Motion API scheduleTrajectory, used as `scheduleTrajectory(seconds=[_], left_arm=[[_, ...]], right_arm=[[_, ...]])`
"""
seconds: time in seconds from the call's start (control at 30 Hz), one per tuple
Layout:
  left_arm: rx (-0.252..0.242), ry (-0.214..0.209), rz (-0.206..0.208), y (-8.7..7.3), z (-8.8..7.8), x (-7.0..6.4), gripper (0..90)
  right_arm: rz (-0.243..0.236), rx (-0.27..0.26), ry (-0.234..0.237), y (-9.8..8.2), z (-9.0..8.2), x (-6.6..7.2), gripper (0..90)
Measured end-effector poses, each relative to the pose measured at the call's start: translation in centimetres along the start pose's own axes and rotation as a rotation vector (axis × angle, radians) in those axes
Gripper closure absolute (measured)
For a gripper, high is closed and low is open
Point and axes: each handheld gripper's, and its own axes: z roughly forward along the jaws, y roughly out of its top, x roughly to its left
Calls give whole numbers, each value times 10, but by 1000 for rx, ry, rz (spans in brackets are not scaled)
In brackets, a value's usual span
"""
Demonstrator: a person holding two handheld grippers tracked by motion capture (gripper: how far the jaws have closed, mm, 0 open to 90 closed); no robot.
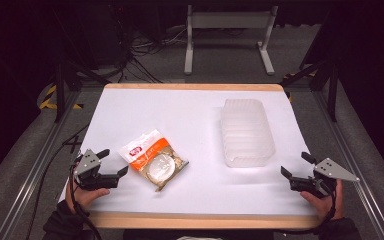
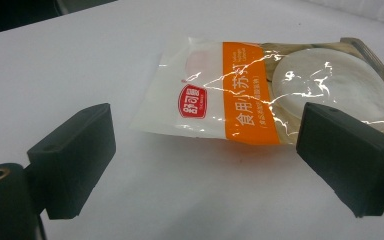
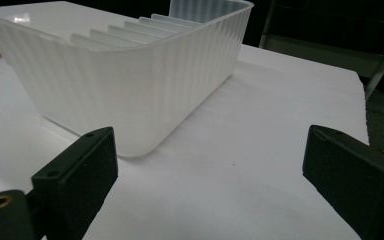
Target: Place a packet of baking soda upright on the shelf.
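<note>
Your left gripper point(image 1: 111, 163), fingers apart and empty, sits just beside the packet point(image 1: 153, 159), which lies flat on the counter point(image 1: 145, 107) left of the bin point(image 1: 246, 131), long axis slanting away. Your right gripper point(image 1: 296, 165), also spread, is well beyond the bin.

Packet point(image 2: 260, 95): glossy, crinkled plastic film. Bin point(image 1: 246, 132): translucent ribbed plastic. Surface point(image 1: 145, 112): smooth matt white, wood-edged. Left hand-held gripper point(image 1: 114, 162): matt black.
</note>
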Motion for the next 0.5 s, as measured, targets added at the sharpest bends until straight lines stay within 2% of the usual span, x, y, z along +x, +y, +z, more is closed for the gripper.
scheduleTrajectory(seconds=[0.1, 0.2, 0.23, 0.33, 0.37, 0.43, 0.5], left_arm=[[6, -2, 5, -2, -2, 0, 97], [12, -11, -19, -4, -4, 1, 97], [7, -47, -53, -4, -5, 2, 96], [16, -63, -74, -4, -5, 2, 93], [31, -77, -104, -5, -4, 2, 93], [37, -75, -105, -6, -3, 3, 93], [64, -92, -132, -7, -3, 3, 94]], right_arm=[[-21, 22, 7, 0, 4, 2, 87], [-53, 29, -9, 1, 7, 5, 106], [-65, 31, -11, 1, 8, 6, 107], [-73, 38, -12, 2, 9, 7, 107], [-74, 38, -15, 1, 8, 7, 107], [-71, 38, -14, 1, 8, 7, 107], [-70, 37, -12, 1, 9, 6, 107]])
